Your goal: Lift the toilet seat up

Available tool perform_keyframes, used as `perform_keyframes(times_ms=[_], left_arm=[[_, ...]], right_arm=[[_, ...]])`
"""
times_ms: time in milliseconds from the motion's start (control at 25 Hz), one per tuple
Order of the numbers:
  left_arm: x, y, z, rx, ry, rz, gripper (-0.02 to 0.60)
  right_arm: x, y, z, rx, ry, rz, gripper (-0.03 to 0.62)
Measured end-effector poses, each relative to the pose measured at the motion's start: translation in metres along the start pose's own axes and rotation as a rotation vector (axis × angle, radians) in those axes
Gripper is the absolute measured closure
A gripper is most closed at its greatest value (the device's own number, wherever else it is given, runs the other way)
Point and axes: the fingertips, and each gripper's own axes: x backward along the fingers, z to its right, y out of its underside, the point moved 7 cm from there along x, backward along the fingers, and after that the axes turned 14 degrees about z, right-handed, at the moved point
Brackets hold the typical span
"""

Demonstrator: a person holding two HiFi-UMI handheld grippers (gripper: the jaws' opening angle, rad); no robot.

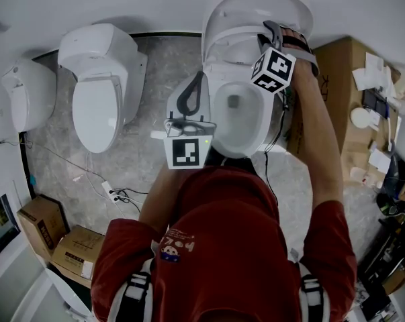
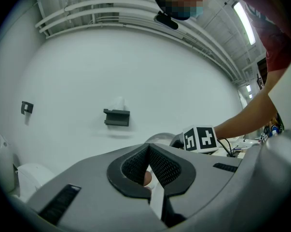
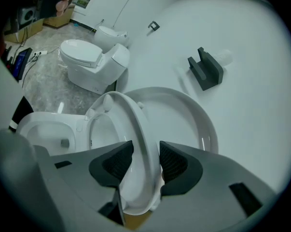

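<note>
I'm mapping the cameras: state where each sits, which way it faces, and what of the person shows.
Head view: on the head, looking steeply down at the toilet; shows torso, both arms, left gripper, right gripper.
Left gripper view: on the left gripper, facing the wall; shows its shut jaws, the person's right arm.
Right gripper view: on the right gripper, tilted down at the raised seat between its jaws.
Shared: both gripper views show the wall holder.
</note>
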Motion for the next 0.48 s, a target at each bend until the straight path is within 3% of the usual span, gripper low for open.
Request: perform_keyframes(times_ms=[480], left_arm=[[-0.004, 0.003, -0.003, 0.003, -0.014, -0.007, 0.574]], right_arm=[[-0.015, 0.006, 0.008, 0.054, 0.094, -0.012, 0.448]])
